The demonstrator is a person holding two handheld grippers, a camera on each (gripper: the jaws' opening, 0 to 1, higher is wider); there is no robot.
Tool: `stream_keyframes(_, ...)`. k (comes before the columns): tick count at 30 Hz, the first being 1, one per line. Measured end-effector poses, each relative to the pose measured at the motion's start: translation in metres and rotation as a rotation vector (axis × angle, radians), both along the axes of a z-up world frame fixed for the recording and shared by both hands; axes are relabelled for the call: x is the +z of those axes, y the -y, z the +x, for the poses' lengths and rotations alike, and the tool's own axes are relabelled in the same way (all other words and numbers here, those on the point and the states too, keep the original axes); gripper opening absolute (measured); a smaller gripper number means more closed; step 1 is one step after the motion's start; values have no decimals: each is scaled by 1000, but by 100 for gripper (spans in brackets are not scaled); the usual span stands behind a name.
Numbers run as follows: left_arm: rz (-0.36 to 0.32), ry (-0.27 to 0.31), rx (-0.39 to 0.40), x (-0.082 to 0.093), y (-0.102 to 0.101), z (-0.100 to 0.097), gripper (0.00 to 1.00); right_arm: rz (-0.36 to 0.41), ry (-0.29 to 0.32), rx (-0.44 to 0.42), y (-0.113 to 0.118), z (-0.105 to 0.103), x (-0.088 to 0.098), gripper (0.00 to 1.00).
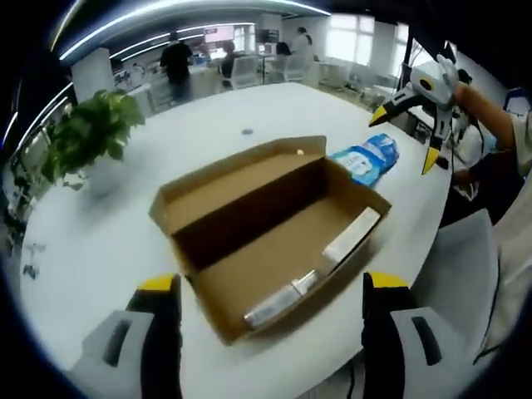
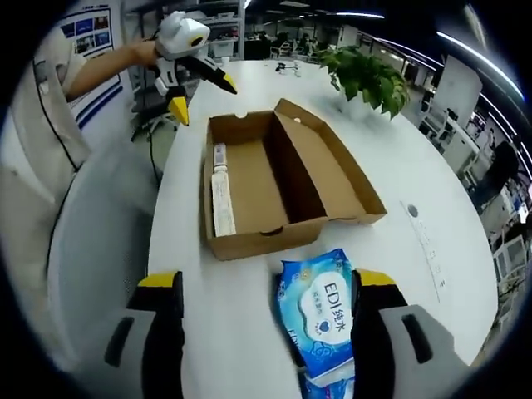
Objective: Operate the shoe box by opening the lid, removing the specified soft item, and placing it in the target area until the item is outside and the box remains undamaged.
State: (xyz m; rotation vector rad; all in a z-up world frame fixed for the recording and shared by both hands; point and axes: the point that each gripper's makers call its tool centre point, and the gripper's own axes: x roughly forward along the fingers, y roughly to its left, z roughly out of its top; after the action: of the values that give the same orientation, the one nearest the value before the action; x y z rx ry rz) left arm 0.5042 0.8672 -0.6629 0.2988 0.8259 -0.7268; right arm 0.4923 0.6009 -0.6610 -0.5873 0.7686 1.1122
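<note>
While wipes pack (image 2: 318, 326) is lying on counter (image 2: 193, 332) outside shoe box (image 2: 283, 179), between your right tongs (image 2: 264, 291), those tongs are gaping wide, gripping nothing. Left tongs (image 1: 272, 291) are also spreading open, empty, hovering near box's corner. You are risking clipping open lid (image 1: 241, 173) or nudging pack off counter edge.

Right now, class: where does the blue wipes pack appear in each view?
Left gripper view: the blue wipes pack lies upper right, on the white table just beyond the open cardboard box.
Right gripper view: it lies at bottom centre, between this tool's jaws, in front of the box.
Shared landmark: the potted plant.
</note>
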Motion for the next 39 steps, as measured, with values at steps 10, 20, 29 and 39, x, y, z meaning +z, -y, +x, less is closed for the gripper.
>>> stream_keyframes(10,-1,-38,91,-16,-26,0,79,-2,-15,54,-21,7,-10,73)
stream_keyframes(20,-33,-55,211,-30,-44,6,61,7,-41,78,-45,13,-22,65)
stream_keyframes(29,-62,-87,310,-44,-59,6,44,7,-61,115,-66,13,-36,60)
stream_keyframes(39,-89,-126,357,-53,-64,6,29,-20,-82,179,-85,15,-55,55)
